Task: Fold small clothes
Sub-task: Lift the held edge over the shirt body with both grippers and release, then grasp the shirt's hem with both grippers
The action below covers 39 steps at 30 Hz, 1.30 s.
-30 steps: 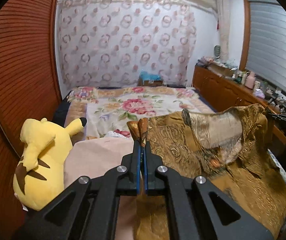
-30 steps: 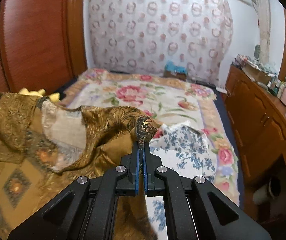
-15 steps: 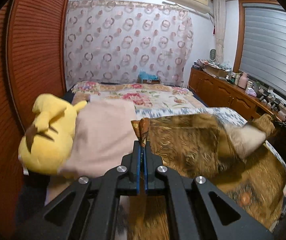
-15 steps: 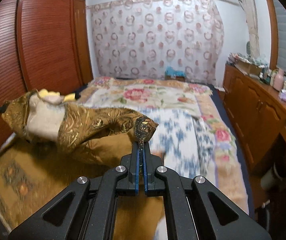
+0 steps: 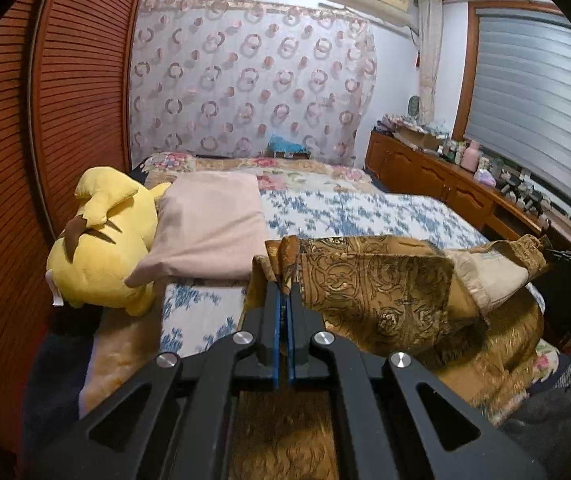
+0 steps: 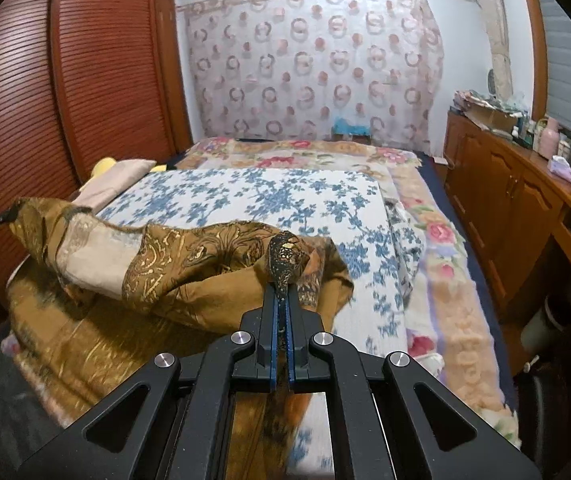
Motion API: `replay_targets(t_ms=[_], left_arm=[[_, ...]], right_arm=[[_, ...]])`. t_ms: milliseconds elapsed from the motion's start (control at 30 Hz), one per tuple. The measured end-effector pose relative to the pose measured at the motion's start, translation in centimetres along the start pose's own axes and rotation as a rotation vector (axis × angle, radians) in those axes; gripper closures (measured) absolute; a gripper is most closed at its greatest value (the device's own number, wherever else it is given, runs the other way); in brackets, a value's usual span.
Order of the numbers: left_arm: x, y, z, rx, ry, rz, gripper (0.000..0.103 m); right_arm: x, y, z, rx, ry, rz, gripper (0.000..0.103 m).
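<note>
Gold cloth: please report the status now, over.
Left tongs and right tongs both shut on gold cloth. Cloth stretched between them, above blue floral sheet. Pillow and yellow plush beside, apart.

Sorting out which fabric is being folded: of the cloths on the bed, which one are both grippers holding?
The gold brocade cloth, pinched by left gripper and right gripper; the blue-flowered sheet lies flat beneath.
</note>
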<state>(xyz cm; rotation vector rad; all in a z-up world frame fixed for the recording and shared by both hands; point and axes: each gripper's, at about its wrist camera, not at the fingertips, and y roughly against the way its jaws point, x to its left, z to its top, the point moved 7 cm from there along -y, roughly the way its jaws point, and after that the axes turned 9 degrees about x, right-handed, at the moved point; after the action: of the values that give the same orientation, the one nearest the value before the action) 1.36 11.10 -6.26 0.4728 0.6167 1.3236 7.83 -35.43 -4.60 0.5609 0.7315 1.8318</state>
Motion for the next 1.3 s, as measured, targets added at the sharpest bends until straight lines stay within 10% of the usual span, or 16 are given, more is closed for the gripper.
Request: replay_targets(t_ms=[267, 500, 767, 1300], left_arm=[[1.8, -0.4, -0.9, 0.049, 0.001, 0.017, 0.077], [1.7, -1.0, 1.4, 0.019, -0.027, 0.037, 0.049], [1.6, -4.9, 4.4, 0.046, -0.039, 0.034, 0.048], [3.4, -13.1, 4.1, 0.25, -0.046, 0.024, 0.048]], right_arm=[[0.5, -1.9, -4.8, 0.157, -0.006, -0.011, 0.096], [-1.0, -1.0, -2.7, 0.127, 0.004, -0.069, 0.077], [-1.3, -2.6, 1.1, 0.085, 0.025, -0.099, 0.047], [-4.2, -12.0, 2.0, 0.228, -0.036, -0.119, 0.041]])
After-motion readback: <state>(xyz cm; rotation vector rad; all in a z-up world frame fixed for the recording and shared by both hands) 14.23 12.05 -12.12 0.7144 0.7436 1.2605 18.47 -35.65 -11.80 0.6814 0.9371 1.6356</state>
